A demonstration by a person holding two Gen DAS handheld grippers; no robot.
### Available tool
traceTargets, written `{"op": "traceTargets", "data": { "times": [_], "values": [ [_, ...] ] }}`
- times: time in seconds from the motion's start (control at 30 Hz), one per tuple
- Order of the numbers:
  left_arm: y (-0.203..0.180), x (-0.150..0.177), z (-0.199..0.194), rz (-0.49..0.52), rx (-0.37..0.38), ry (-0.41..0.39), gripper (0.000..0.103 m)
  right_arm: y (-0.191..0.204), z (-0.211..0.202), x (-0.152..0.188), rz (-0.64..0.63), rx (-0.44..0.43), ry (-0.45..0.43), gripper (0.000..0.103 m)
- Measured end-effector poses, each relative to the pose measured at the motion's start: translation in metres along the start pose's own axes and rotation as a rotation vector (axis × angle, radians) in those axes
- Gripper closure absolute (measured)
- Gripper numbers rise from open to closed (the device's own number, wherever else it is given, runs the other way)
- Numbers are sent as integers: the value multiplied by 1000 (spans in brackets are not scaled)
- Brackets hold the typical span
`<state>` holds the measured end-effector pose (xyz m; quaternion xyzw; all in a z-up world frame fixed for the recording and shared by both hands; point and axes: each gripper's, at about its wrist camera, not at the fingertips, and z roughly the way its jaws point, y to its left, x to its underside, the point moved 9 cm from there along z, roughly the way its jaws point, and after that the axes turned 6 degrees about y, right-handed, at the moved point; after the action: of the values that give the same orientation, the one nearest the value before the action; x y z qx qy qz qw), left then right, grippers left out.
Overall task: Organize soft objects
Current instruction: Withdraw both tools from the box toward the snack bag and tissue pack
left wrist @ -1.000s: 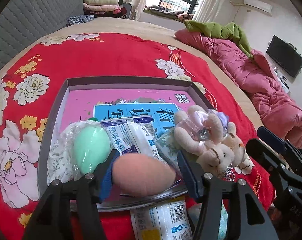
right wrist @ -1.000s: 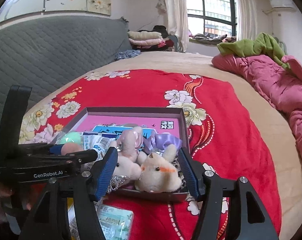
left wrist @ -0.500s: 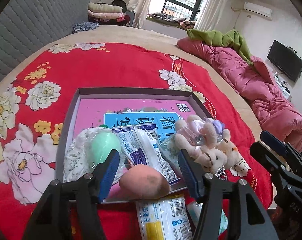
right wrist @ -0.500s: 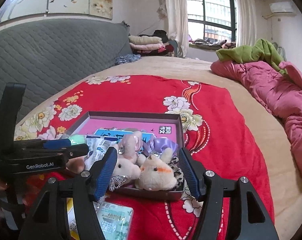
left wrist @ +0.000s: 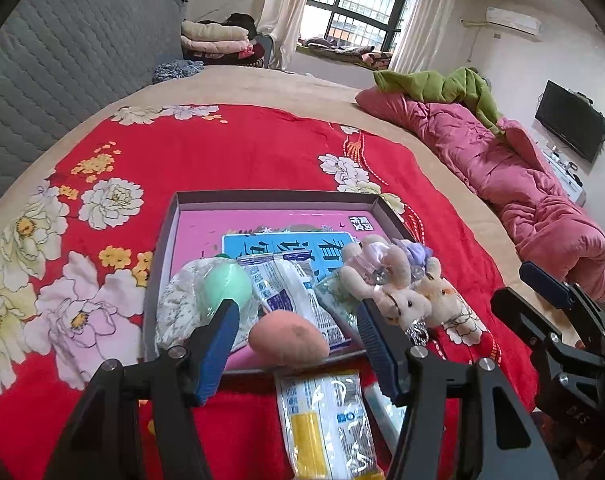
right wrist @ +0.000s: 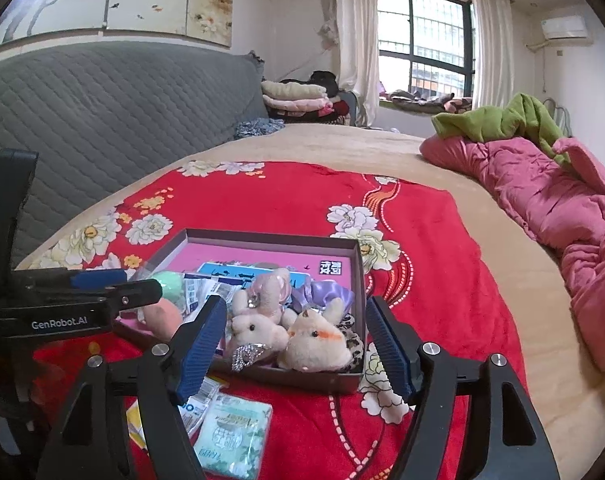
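The left tongs (left wrist: 296, 314) stood apart and gripped nothing, hovering over the near edge of the shallow box (left wrist: 262, 199) on the red floral bedspread (left wrist: 238, 148). The peach sponge (left wrist: 288, 340) lay on that near edge, between the blue pads but apart from both. The right tongs (right wrist: 296, 330) were also apart, before the plush rabbits (right wrist: 286, 330) in the box's near right corner. A tissue pack (right wrist: 232, 434) lay on the bedspread outside the box.

Soft daylight from the barred window (left wrist: 358, 4), sharp centre, fisheye-bent dark corners.
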<state>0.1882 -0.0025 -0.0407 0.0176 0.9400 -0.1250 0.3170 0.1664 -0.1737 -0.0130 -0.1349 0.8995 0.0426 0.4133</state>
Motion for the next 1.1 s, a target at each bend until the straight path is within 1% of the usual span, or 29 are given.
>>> {"op": "traceTargets", "data": {
  "times": [0.47,0.83,1.1],
  "values": [
    [1,11,-36,-1,-35,-10,41,4,-29,9,-4,-6,-8,29],
    [-3,24,-54,-7,-33,0,38,11,-47,23,-13,0,-2,28],
    [-4,39,-61,-14,-42,22,38,17,-49,43,-21,-7,41,28]
  ]
}}
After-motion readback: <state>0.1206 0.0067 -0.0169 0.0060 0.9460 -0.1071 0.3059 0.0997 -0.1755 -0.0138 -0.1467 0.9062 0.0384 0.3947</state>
